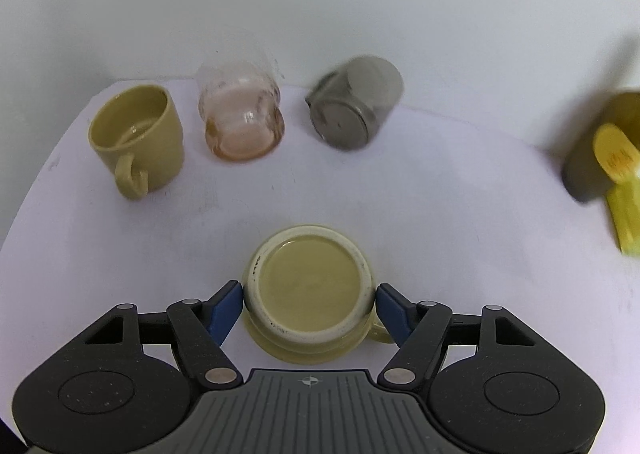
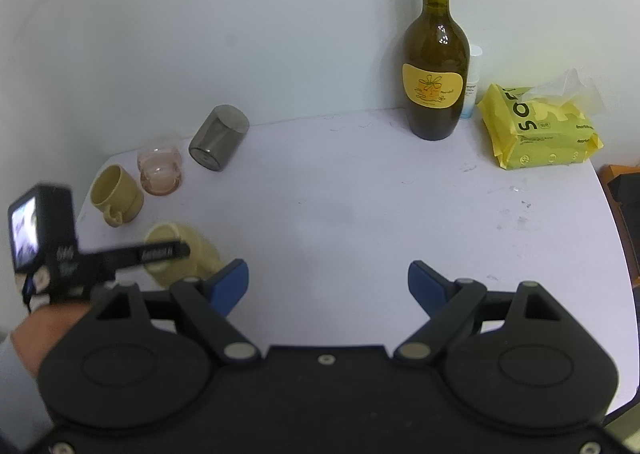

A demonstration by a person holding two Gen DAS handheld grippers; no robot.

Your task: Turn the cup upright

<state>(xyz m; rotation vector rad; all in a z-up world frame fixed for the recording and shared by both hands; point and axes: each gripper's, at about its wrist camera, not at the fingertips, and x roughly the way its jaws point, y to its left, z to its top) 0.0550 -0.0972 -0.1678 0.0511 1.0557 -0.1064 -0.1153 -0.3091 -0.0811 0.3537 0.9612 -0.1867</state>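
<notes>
The left gripper [image 1: 310,304] has its jaws clamped on an upside-down yellow cup [image 1: 310,286], base facing the camera, seemingly ready to turn it. The right gripper [image 2: 328,282] hangs idle over the table [image 2: 360,214], jaws apart and empty.

A plain staged tabletop, more like a test bench set up with household things than a lived-in kitchen, is showing here. A white table [image 2: 360,194] is standing against a bare pale wall [image 2: 200,34]. At one o'clock a wine bottle [image 2: 435,54] is standing beside a yellow tissue pack [image 2: 540,126]; at eleven o'clock assorted cups [image 2: 160,170] are sitting.
</notes>
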